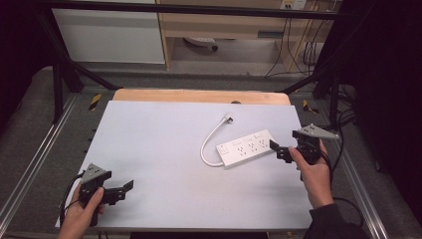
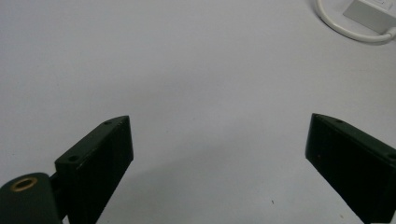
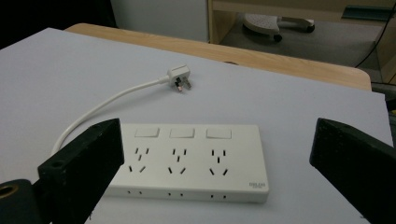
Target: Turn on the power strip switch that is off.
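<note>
I took the white power strip (image 1: 246, 148) as my landmark; it lay flat on the pale grey table (image 1: 164, 149), its three switches and three socket groups facing up. From its left end the white cable (image 1: 209, 142) looped round and ran off behind the strip to the plug (image 1: 228, 118), which lay on the table with its pins showing in the right gripper view. My right gripper (image 1: 281, 151) sat just beside the strip's right end, jaws spread wide and holding nothing; I could not tell whether a jaw tip touched the casing. My left gripper (image 1: 122, 191) was well apart from the strip, off to its near left by the table's front edge, jaws likewise spread over bare table.
</note>
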`<state>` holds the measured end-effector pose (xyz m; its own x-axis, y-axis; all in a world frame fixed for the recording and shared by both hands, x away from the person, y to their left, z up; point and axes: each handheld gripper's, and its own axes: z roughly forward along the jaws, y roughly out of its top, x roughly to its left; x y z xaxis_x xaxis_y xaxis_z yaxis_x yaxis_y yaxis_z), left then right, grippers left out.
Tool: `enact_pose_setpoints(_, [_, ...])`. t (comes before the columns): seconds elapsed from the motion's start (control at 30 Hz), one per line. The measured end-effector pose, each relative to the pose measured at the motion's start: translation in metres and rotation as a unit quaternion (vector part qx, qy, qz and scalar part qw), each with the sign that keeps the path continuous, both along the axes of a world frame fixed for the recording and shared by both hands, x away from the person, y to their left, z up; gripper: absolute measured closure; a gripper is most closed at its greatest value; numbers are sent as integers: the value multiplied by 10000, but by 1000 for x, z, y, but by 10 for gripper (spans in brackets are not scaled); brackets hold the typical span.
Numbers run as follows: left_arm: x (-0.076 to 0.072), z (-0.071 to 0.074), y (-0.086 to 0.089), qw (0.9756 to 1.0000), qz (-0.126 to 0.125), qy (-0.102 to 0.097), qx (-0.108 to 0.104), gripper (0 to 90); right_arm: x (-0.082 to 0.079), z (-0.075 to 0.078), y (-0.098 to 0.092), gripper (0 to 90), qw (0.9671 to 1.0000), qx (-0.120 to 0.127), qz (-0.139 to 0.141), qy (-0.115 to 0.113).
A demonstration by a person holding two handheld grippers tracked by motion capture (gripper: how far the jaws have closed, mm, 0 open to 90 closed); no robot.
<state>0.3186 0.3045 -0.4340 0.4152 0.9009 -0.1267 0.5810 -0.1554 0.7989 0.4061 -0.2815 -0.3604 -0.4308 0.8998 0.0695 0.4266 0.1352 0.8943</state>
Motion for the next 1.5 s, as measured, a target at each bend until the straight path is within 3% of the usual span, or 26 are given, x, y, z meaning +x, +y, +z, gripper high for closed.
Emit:
enact_pose_setpoints(0.43, [1, -1, -1, 10000, -28, 23, 21, 77, 29, 5, 8, 51, 9996, 47, -245, -138])
enact_pose_setpoints(0.83, [1, -1, -1, 10000, -32, 31, 36, 77, 44, 2, 7, 64, 9992, 109, -380, -35])
enact_pose_setpoints(1.07, [1, -1, -2, 10000, -42, 31, 33, 77, 55, -4, 7, 138, 9985, 239, -485, -46])
enact_pose_setpoints(1.5, [1, -1, -2, 10000, -63, 31, 55, 77, 71, -8, 14, 276, 9982, 199, -558, -52])
